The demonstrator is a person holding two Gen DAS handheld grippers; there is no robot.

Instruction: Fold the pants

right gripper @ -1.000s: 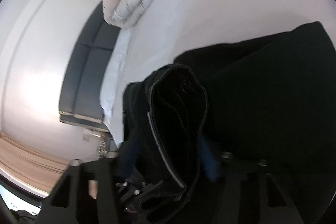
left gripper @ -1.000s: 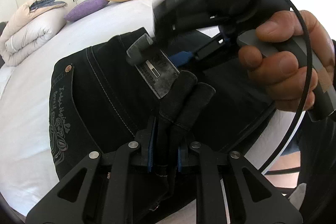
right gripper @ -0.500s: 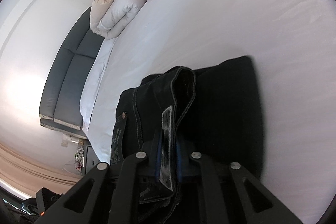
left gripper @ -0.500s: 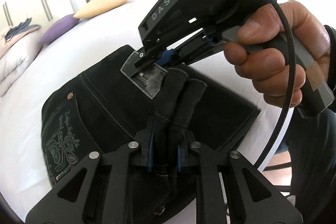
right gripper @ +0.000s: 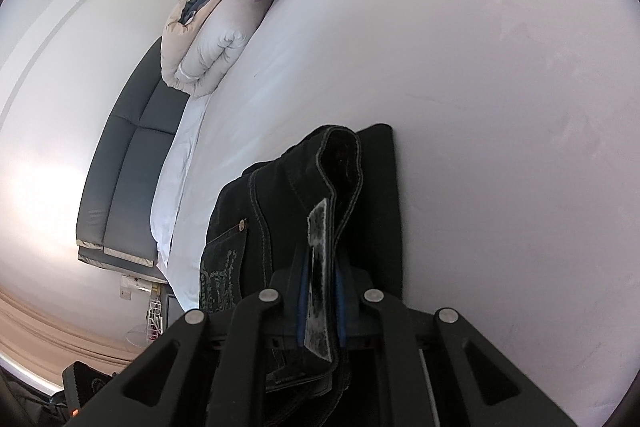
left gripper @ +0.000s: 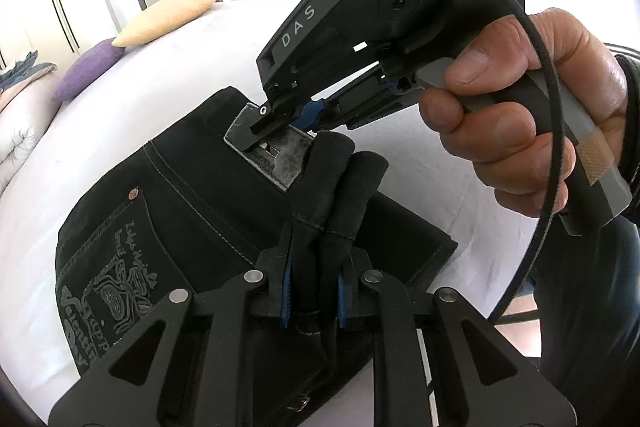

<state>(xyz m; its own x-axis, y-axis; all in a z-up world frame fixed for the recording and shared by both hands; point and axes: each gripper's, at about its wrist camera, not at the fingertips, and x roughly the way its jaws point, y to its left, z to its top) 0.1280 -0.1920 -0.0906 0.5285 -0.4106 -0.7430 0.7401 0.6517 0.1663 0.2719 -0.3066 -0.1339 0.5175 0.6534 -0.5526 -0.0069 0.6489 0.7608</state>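
Observation:
Black pants [left gripper: 192,195] with a printed back pocket lie folded on the white bed [left gripper: 132,95]. My left gripper [left gripper: 312,291] is shut on the waistband edge, held a little above the bed. My right gripper [left gripper: 280,123], in a hand, is shut on the waistband at its grey label patch [left gripper: 276,159], just beyond the left one. In the right wrist view my right gripper [right gripper: 320,307] pinches the waistband and patch [right gripper: 320,267], and the pants [right gripper: 236,227] hang down to the bed [right gripper: 480,107].
A yellow pillow [left gripper: 168,15] and a purple pillow [left gripper: 86,69] lie at the far end of the bed. A rolled white duvet [right gripper: 208,47] sits beside them. A dark sofa [right gripper: 128,163] stands off the bed's side. Wardrobe doors [left gripper: 60,3] are behind.
Both grippers have lifted and pulled the waistband toward the bed's near edge. The pants now lie flatter and more folded under them. The grips are unchanged.

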